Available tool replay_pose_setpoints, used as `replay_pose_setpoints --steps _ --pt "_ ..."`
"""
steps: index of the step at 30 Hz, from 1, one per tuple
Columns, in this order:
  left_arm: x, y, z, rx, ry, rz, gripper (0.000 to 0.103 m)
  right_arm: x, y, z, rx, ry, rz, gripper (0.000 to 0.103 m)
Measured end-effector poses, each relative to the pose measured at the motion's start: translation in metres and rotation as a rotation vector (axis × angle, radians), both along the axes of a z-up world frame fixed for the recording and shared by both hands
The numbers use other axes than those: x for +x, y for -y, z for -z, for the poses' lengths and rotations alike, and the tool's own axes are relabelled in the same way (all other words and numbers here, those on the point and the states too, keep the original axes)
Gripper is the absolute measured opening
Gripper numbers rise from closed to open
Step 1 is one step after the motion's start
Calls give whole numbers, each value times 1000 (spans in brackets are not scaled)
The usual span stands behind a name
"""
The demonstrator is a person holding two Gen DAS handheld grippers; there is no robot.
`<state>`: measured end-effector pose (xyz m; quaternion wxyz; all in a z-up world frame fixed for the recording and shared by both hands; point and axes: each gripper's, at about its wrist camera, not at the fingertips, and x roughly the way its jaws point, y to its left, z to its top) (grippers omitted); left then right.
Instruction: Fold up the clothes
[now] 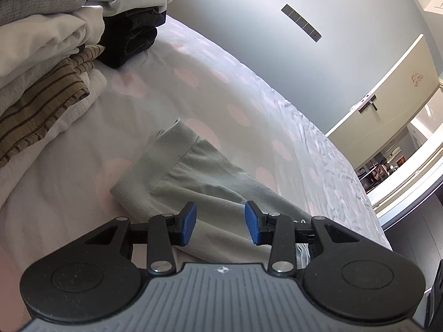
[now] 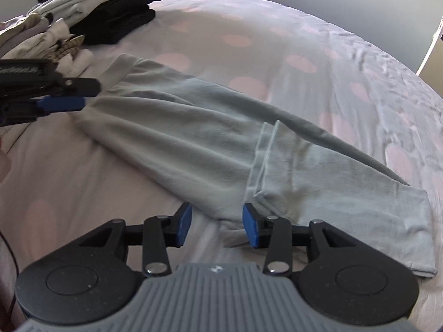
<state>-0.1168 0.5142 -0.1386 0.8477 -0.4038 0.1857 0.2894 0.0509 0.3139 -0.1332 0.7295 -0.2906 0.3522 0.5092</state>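
While both jaws gape empty, grey garment (image 2: 193,127) lies diagonally, waistband far-left.

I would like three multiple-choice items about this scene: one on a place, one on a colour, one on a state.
1. Where do the folded clothes stand?
A. At the far left of the bed
B. On the floor
C. On a chair

2. What colour are the finger pads?
A. Red
B. Blue
C. Yellow

3. How is the right gripper?
A. Shut on cloth
B. Open
C. Out of view

Answers: 1 A, the pile of folded clothes sits on the bed beyond the grey-green garment. 2 B, pads are blue. 3 B, right gripper shows a gap; left gripper too.
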Motion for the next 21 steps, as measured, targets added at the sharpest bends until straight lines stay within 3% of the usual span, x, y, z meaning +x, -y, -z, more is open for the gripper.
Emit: replay_pose_setpoints --steps 6,14,21 --pt "3 2 -3 2 -7 17 44 -2 17 -11 41 36 61 45" --pt "12 13 -9 55 -20 76 44 34 44 -21 96 142 194 44" --pt "18 12 -4 72 -51 85 44 64 40 -15 165 121 291 43"
